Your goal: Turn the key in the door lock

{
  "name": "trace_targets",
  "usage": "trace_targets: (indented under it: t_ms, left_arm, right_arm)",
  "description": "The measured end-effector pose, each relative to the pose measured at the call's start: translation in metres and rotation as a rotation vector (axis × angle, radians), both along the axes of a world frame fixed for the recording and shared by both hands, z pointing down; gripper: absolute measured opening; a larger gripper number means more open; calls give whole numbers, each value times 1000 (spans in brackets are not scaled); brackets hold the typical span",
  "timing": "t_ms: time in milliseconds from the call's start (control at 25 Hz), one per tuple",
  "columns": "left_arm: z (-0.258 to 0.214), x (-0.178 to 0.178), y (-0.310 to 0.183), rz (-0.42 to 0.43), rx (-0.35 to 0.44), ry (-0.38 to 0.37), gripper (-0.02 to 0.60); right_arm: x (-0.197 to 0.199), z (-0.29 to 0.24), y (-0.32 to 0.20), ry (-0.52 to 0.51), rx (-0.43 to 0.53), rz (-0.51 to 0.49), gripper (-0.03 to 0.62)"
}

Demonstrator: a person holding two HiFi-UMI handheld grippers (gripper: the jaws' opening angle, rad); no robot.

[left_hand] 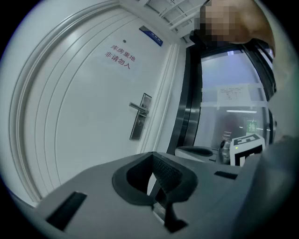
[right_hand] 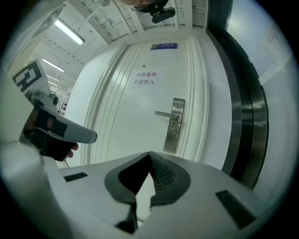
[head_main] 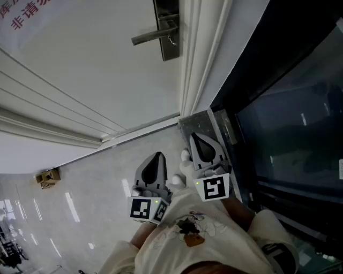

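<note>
A white door (head_main: pixel 91 69) carries a steel lock plate (head_main: pixel 169 32) with a lever handle (head_main: pixel 150 36). A small key (head_main: pixel 171 39) shows just under the lever. The plate also shows in the left gripper view (left_hand: pixel 138 122) and the right gripper view (right_hand: pixel 174 125). Both grippers hang low by the person's body, well short of the door. My left gripper (head_main: pixel 157 156) and my right gripper (head_main: pixel 196 137) point toward the door, side by side. Each has its jaw tips together with nothing between them, as seen on the left gripper (left_hand: pixel 152 155) and on the right gripper (right_hand: pixel 149 154).
The white door frame (head_main: pixel 195 59) runs beside the lock, with a dark glass panel (head_main: pixel 289 123) to its right. A small cardboard box (head_main: pixel 48 177) sits on the pale glossy floor at the left. Red lettering (head_main: pixel 21 16) marks the door.
</note>
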State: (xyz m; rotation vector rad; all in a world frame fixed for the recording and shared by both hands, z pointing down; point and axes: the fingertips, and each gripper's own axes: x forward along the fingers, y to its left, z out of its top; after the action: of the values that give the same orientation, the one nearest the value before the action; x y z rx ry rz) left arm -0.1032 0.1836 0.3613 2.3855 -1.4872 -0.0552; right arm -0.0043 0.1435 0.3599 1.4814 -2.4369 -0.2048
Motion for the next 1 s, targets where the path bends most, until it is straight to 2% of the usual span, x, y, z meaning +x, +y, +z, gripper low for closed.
trace_targets:
  t_ms: [240,400,560,720,1000]
  left_arm:
    - [1,3,16,5,-6,-4,6]
    - [-2,11,22,13,-9,7,6]
    - [-4,15,24,19,1,5,6]
    - [-8,11,26,16,6,24,6]
    - [6,11,4,36,-27,15,6]
  right_arm:
    - [3,-7,11,-61,12,8,6]
    - [2,-20,13,-55,19,-5,6]
    - [5,-31,12,-125,50,-8,6]
    - [6,-32,11,-123,62,0,6]
    - [5,-20,-24,-139,29,24,6]
